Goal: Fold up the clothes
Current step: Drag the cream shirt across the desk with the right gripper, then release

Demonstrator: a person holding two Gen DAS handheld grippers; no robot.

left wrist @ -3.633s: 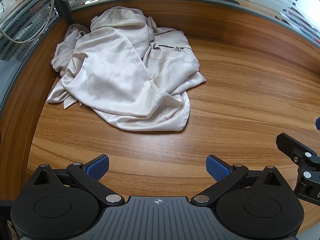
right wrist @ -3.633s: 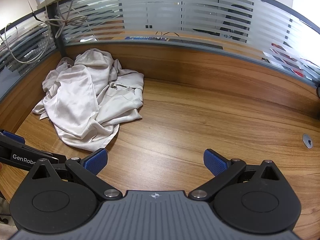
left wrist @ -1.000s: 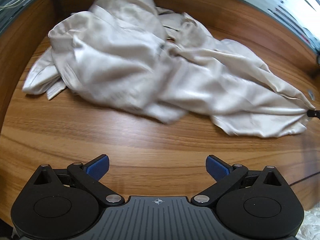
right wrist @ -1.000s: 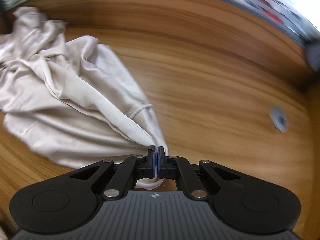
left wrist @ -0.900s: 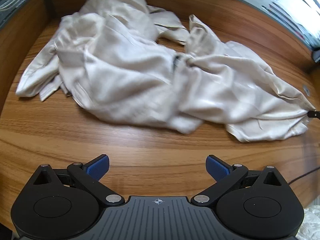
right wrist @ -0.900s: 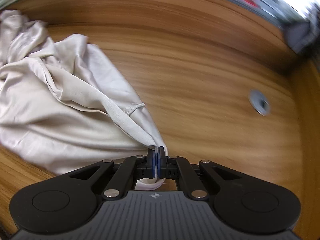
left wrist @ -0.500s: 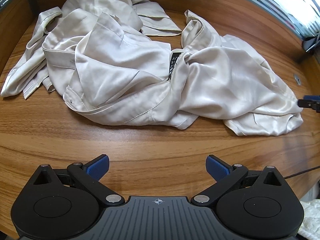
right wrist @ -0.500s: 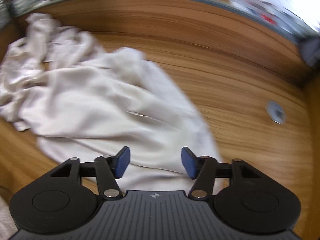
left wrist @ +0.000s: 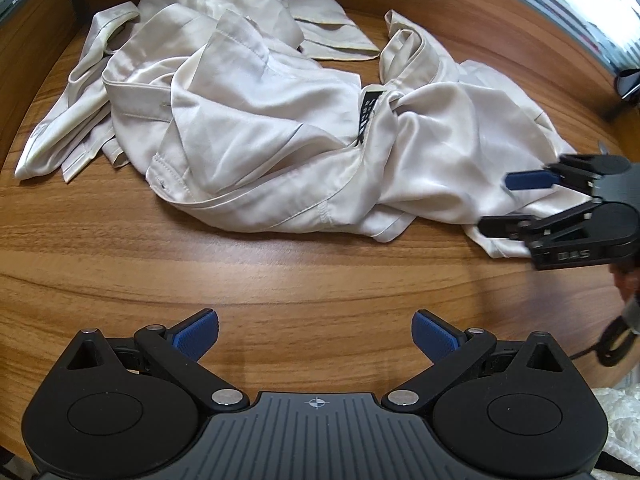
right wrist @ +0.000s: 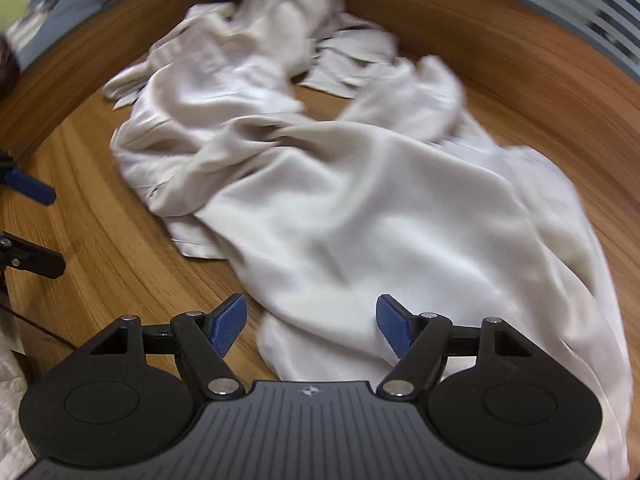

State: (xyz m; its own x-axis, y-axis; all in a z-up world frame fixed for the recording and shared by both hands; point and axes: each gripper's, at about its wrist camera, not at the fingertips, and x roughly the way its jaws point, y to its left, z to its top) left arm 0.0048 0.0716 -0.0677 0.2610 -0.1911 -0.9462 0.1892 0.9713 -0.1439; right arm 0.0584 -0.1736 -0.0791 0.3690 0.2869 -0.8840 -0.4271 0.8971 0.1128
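Cream satin shirt (left wrist: 280, 132) crumpled on wooden desk (left wrist: 240, 272); left gripper (left wrist: 316, 332) wide, empty; right gripper (right wrist: 311, 324) opening over fabric, nothing pinched.

Left gripper (left wrist: 315, 330): angled steeply downward, jaws spread wide, blue pads (left wrist: 196, 330) bare, nothing between them. Right gripper (right wrist: 311, 320): also pitched downward, jaws opening, pads clear of any grip; seen from the left wrist at far right (left wrist: 504, 204).
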